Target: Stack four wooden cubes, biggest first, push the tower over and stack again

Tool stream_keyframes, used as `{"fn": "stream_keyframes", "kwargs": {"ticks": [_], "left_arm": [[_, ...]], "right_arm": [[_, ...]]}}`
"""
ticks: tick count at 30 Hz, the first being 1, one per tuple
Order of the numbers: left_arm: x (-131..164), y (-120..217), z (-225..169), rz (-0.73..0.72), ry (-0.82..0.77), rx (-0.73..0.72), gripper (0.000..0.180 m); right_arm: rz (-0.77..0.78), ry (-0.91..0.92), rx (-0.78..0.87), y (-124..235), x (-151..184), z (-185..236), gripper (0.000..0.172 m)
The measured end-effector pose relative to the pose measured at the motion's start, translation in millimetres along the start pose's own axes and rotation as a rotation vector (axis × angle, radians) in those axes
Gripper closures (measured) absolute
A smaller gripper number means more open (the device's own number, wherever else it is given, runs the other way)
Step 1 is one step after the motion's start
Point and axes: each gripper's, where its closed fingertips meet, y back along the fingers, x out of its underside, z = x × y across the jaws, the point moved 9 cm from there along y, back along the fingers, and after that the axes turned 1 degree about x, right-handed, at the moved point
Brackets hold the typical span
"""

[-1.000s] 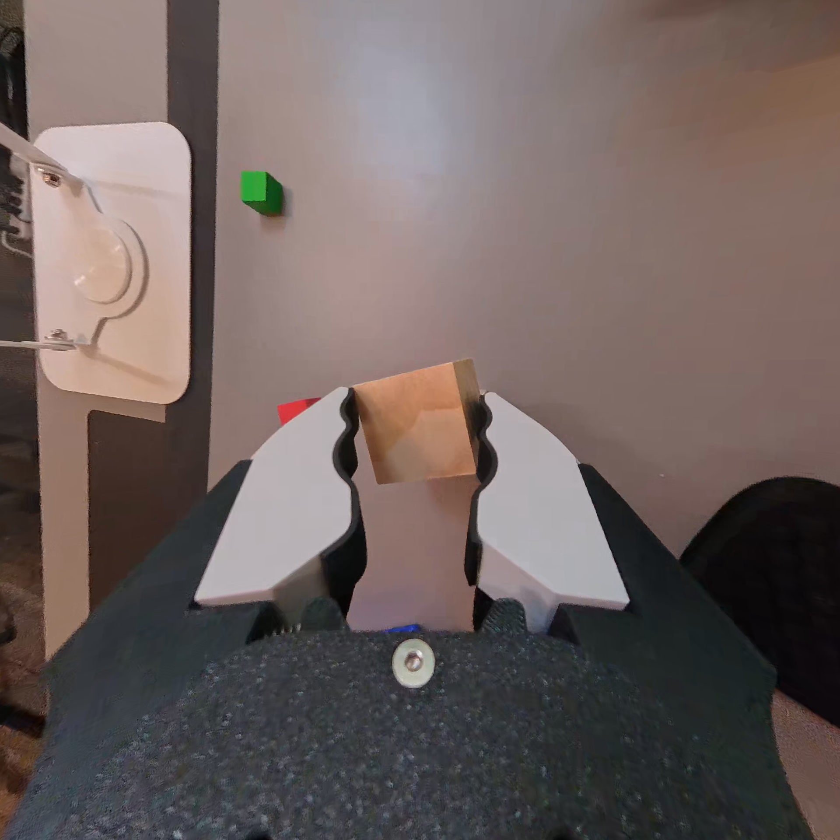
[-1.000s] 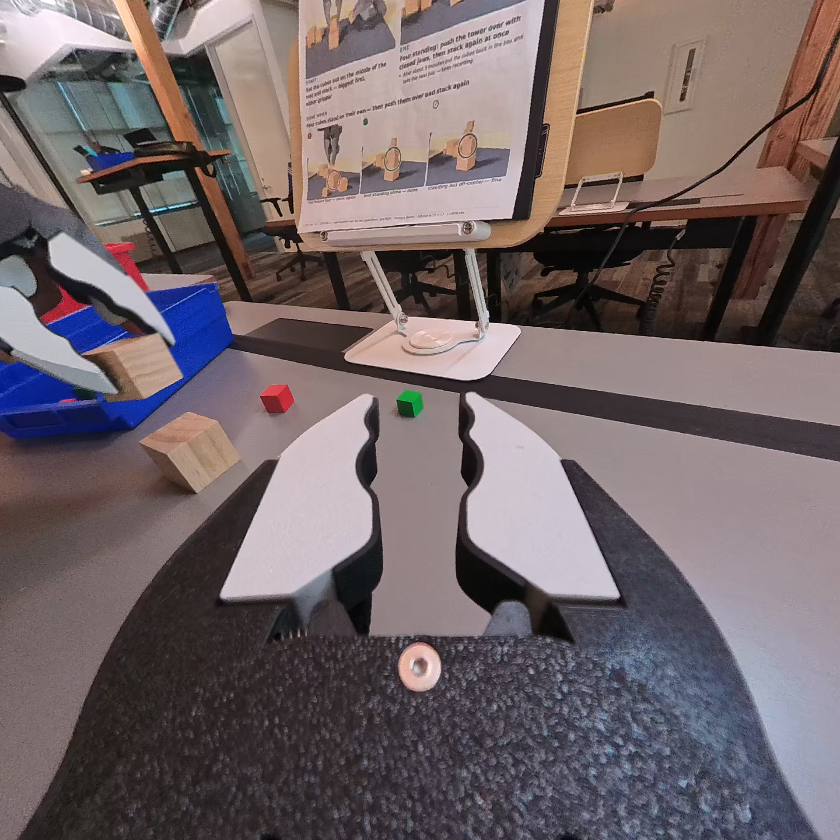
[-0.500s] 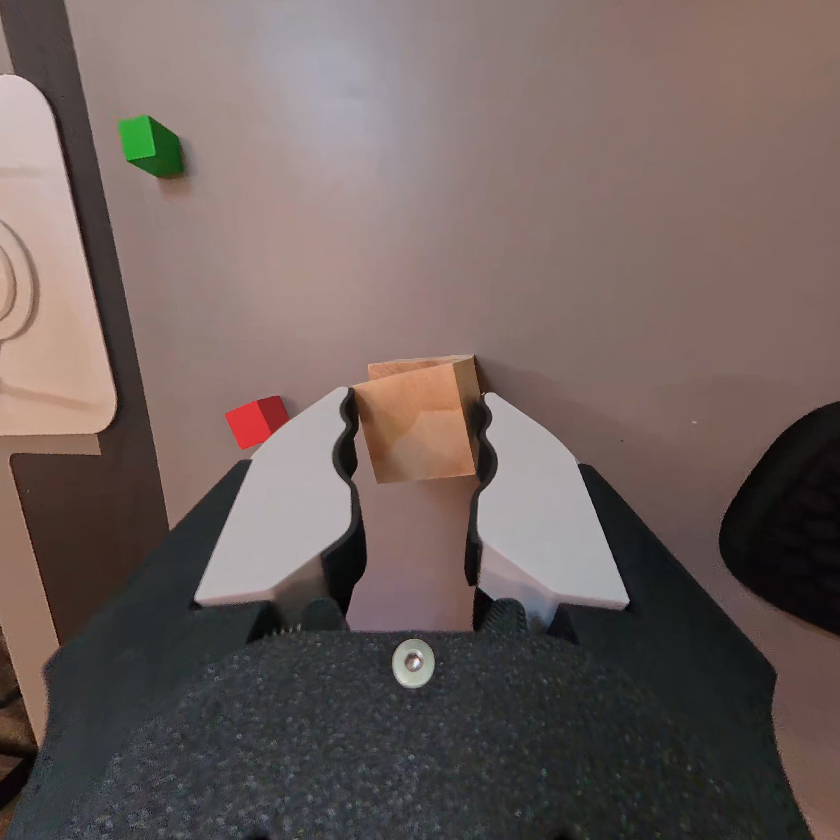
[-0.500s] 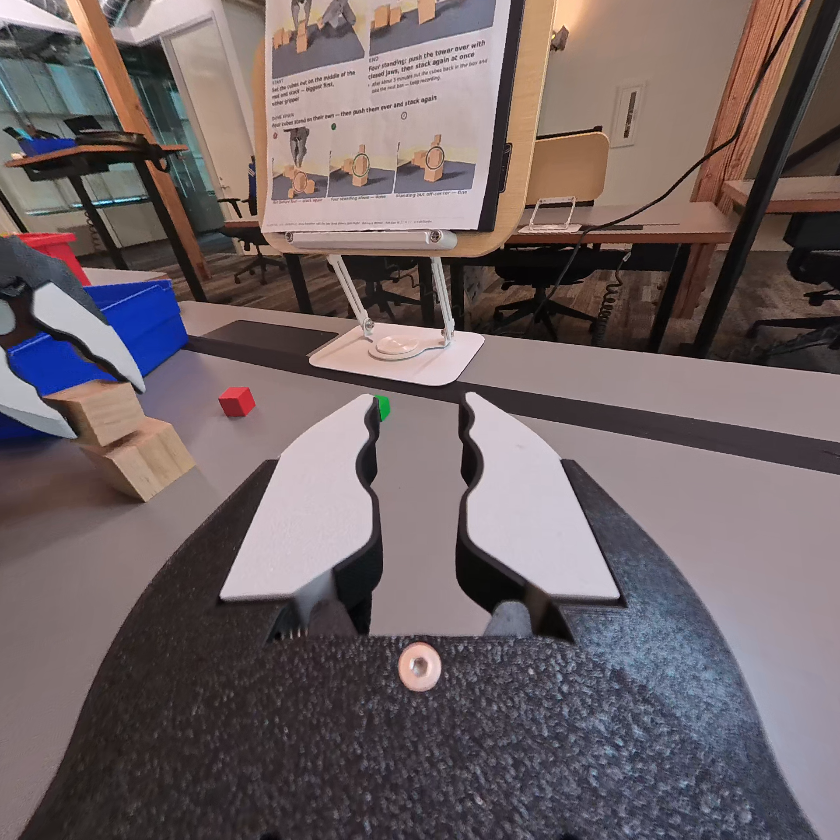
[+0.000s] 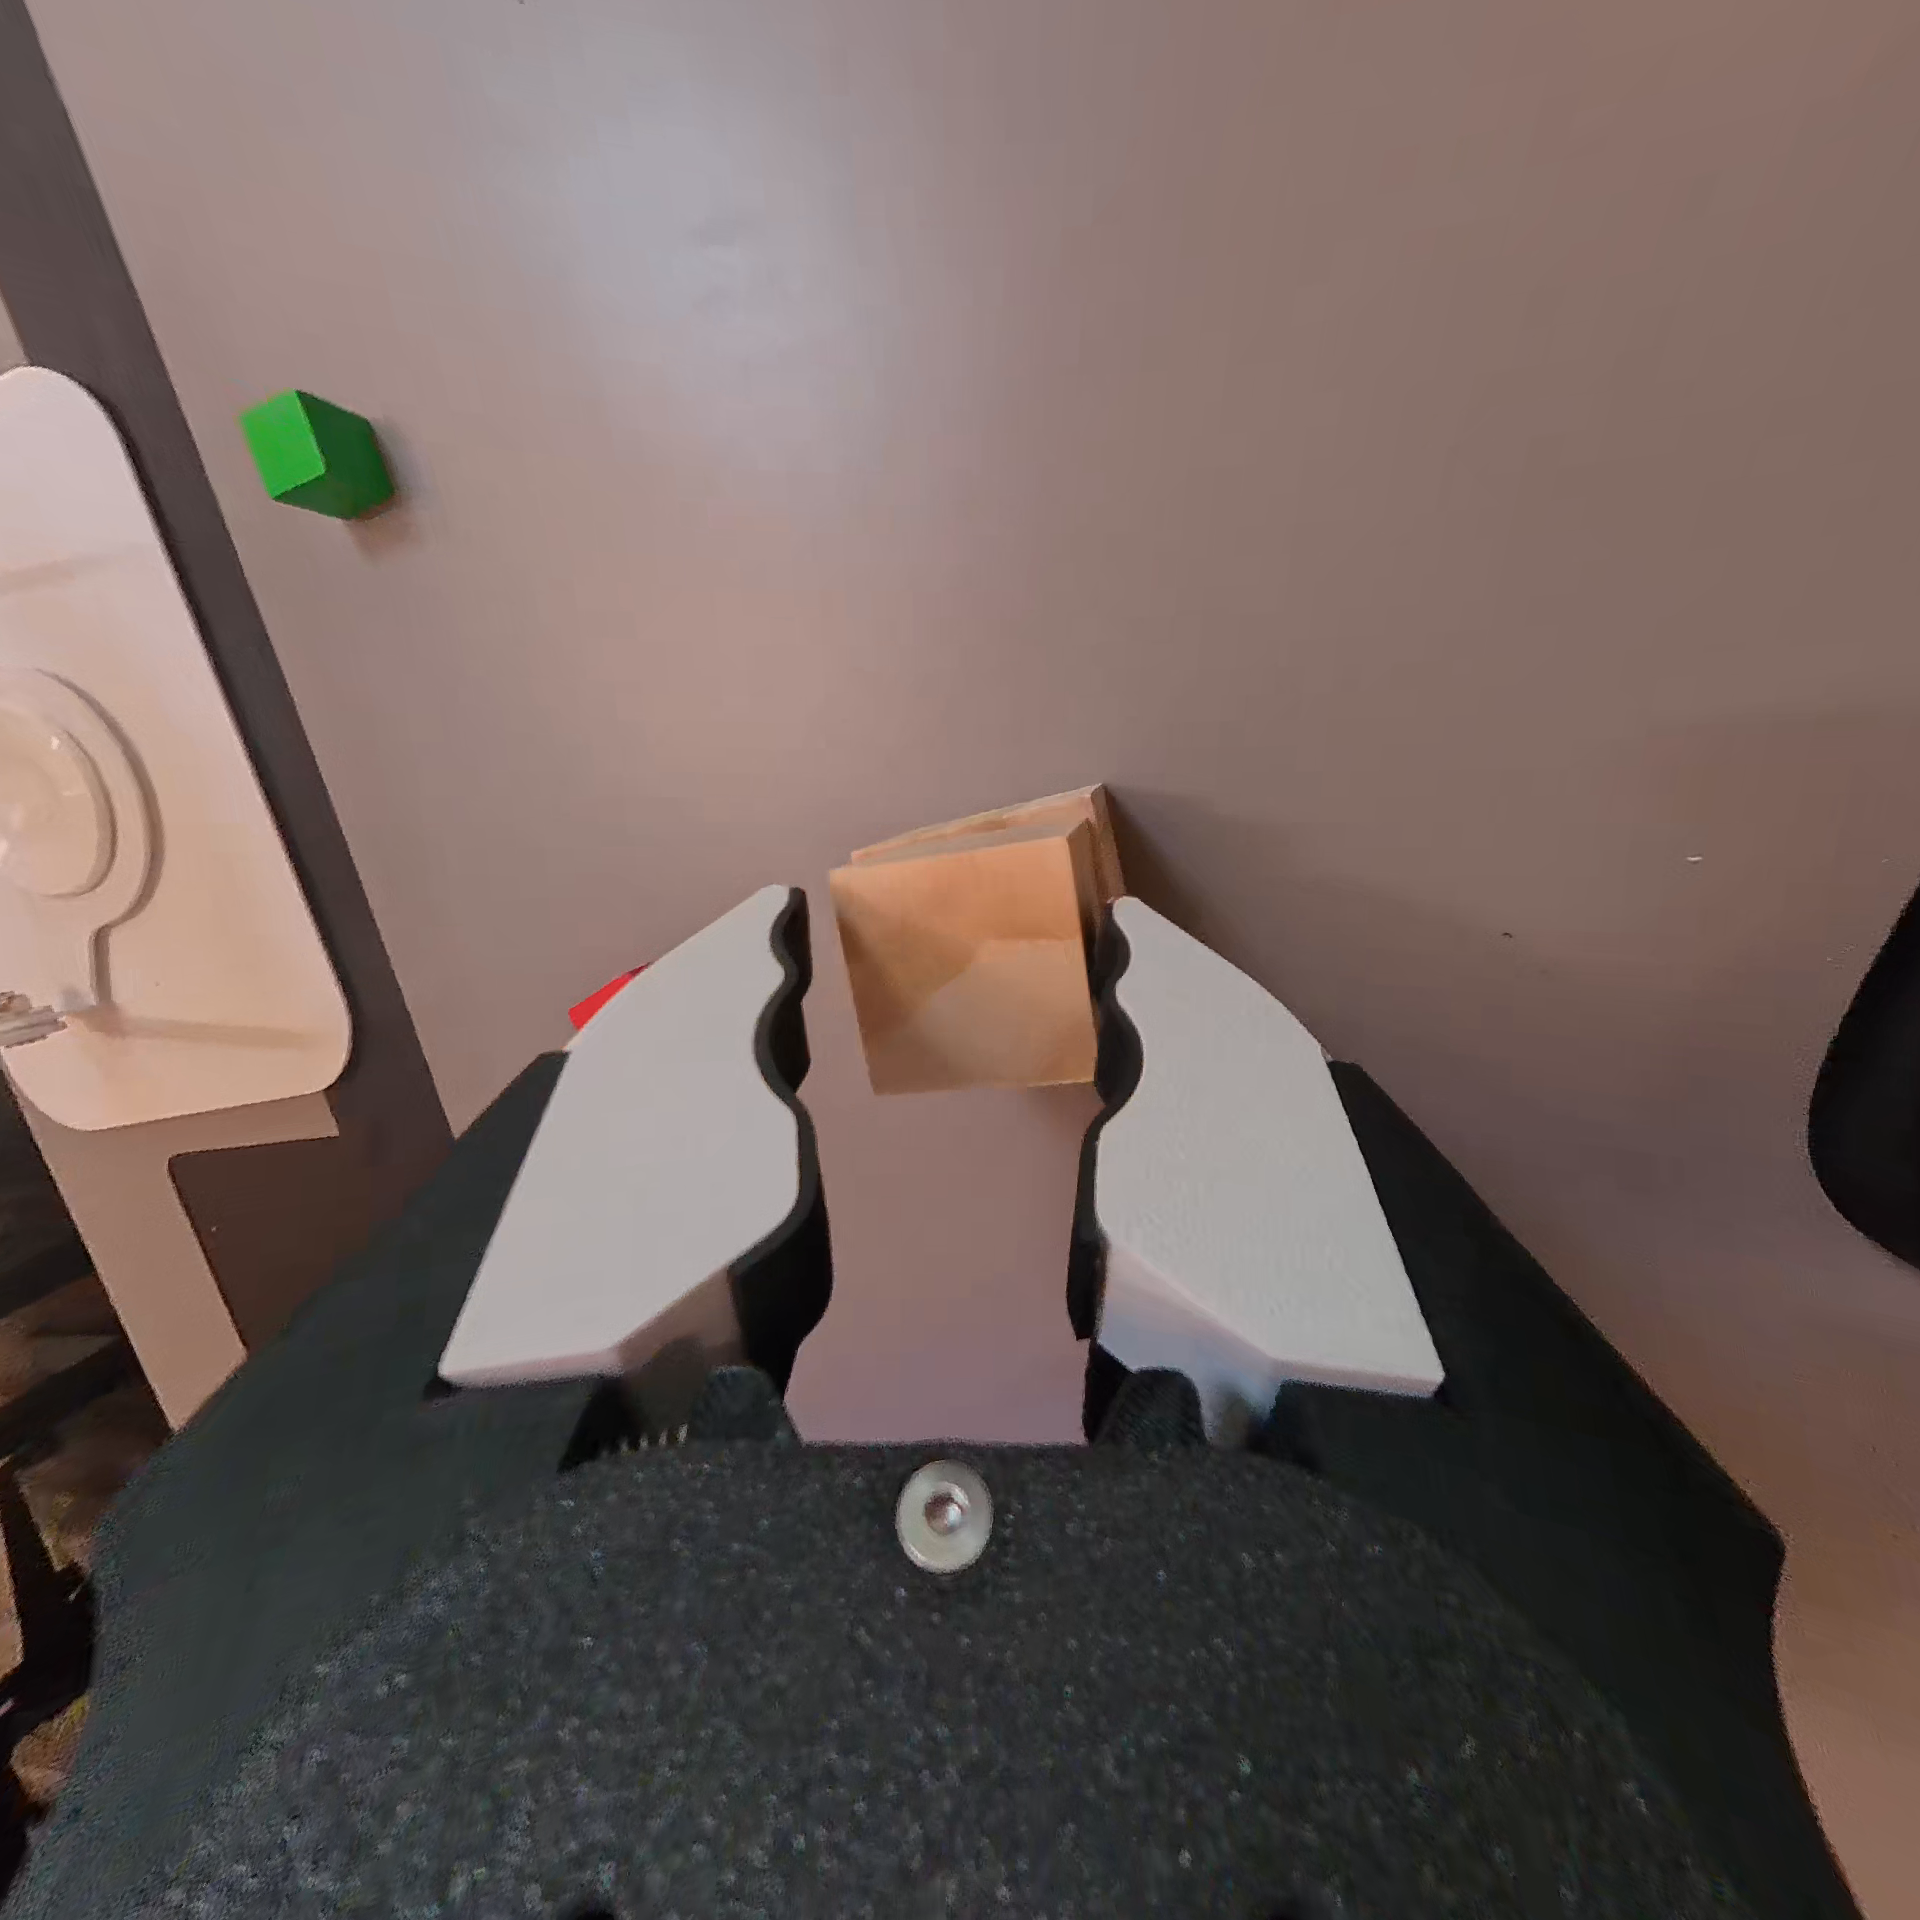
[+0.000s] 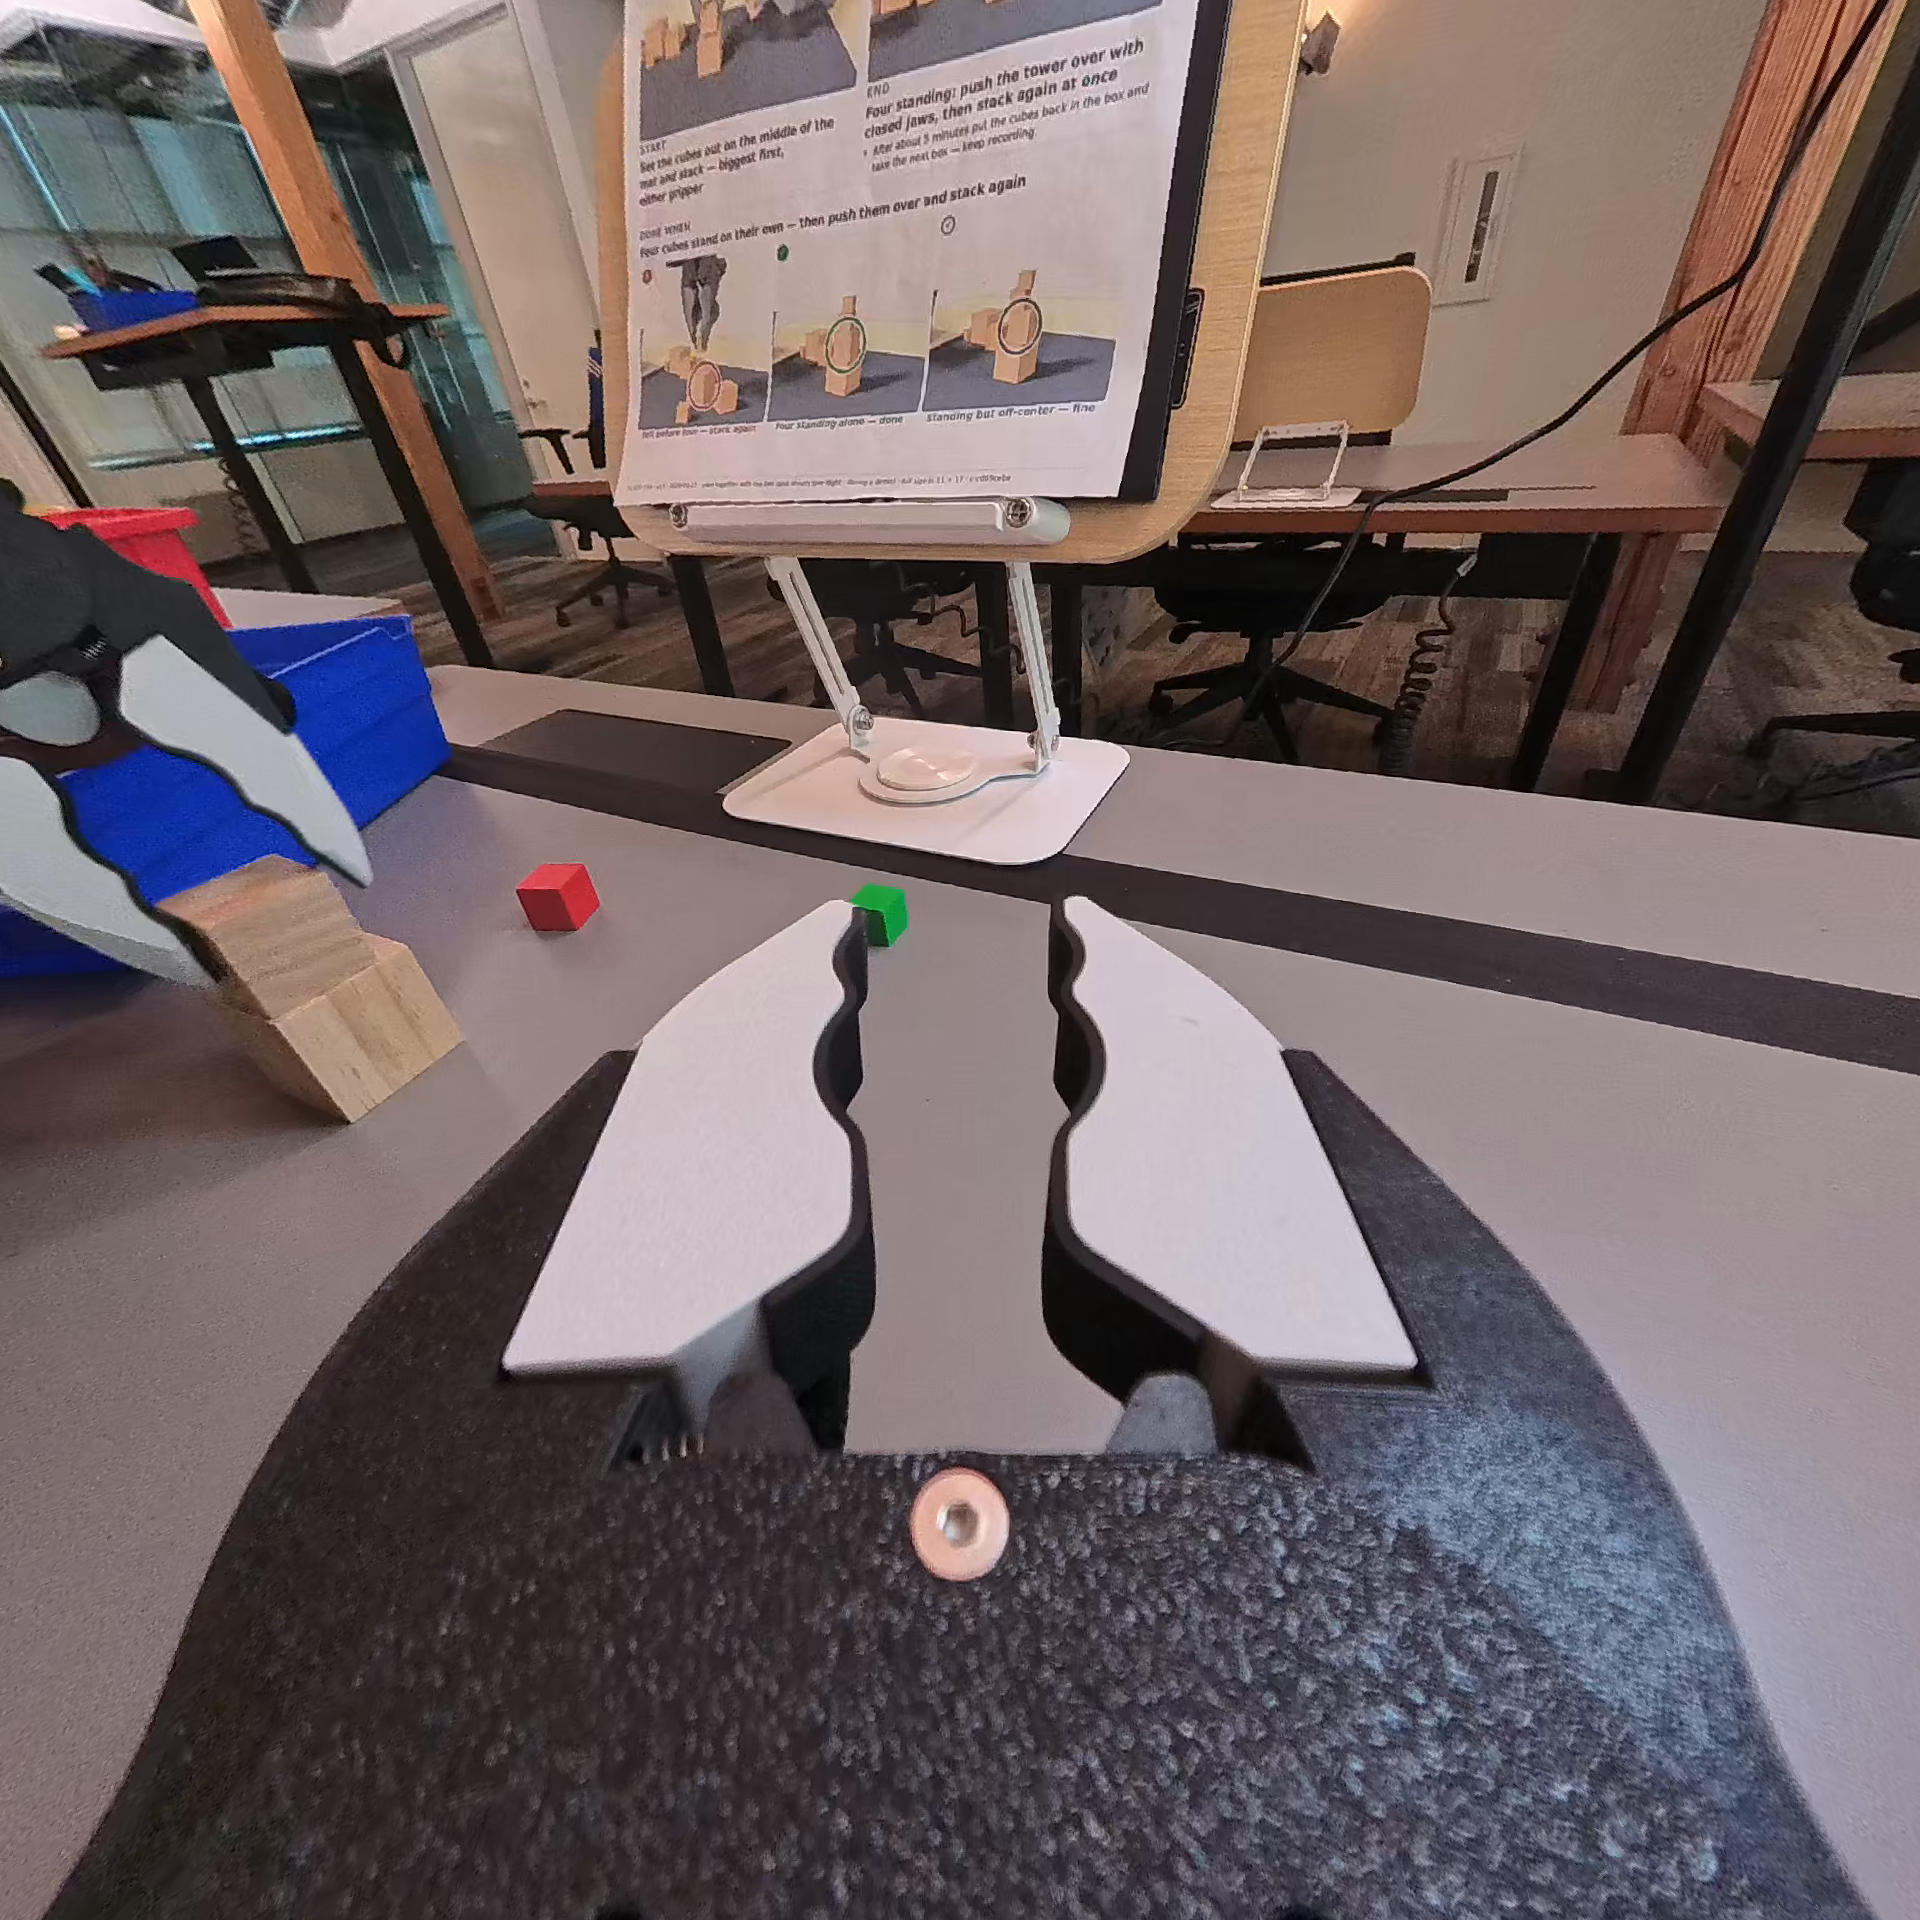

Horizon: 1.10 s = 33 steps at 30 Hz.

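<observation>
My left gripper (image 5: 951, 914) stands around a small wooden cube (image 5: 966, 977) that rests on a larger wooden cube (image 5: 1101, 831) on the grey table (image 5: 1247, 416). Its jaws are open: a narrow gap shows between the left pad (image 5: 790, 977) and the cube, while the right pad is at the cube's side. The right wrist view shows the same stack, small cube (image 6: 270, 925) on large cube (image 6: 353, 1029), with the left gripper's fingers (image 6: 239, 769) on either side. My right gripper (image 6: 956, 914) is open and empty above the table, with a green cube (image 6: 881, 912) just beyond its left fingertip.
A red cube (image 6: 558, 896) lies between the stack and the green cube (image 5: 312, 454). A blue bin (image 6: 343, 707) stands at the far left. A white stand base (image 6: 935, 790) carrying an instruction board sits on a dark strip (image 6: 1455, 935) at the back. The grippers' ends are close to 30 cm from one another.
My left gripper carried the small wooden cube over and down onto the larger cube, then its jaws widened and the left pad came off it. My right gripper stayed open and shifted slightly.
</observation>
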Motion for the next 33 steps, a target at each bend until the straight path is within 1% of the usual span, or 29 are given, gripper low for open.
{"fn": "stream_keyframes", "kwargs": {"ticks": [4,8,11,13,14,16,23,33], "left_arm": [[1,5,-4,-0.029,0.058,-0.051,0.123],[12,6,-11,-0.077,0.208,-0.054,0.113],[22,2,-14,-0.135,0.285,-0.061,0.114],[25,1,-14,-0.174,0.316,-0.062,0.121],[26,1,-13,-0.171,0.321,-0.075,0.128],[27,1,-12,-0.167,0.316,-0.083,0.133],[27,1,-11,-0.146,0.326,-0.076,0.134],[27,3,-10,-0.117,0.38,-0.082,0.134]], "right_arm": [[0.002,-0.001,-0.006,0,0,1,0.138],[0.0,-0.006,-0.01,0,-1,1,0.138],[0.005,-0.009,-0.016,-1,0,2,0.138],[0.011,-0.006,-0.019,-1,1,2,0.138],[0.013,-0.004,-0.018,-1,1,2,0.138],[0.016,-0.004,-0.017,-2,2,2,0.138],[0.017,-0.01,-0.018,-2,2,1,0.139],[0.017,-0.013,-0.02,-2,2,2,0.139]]}}
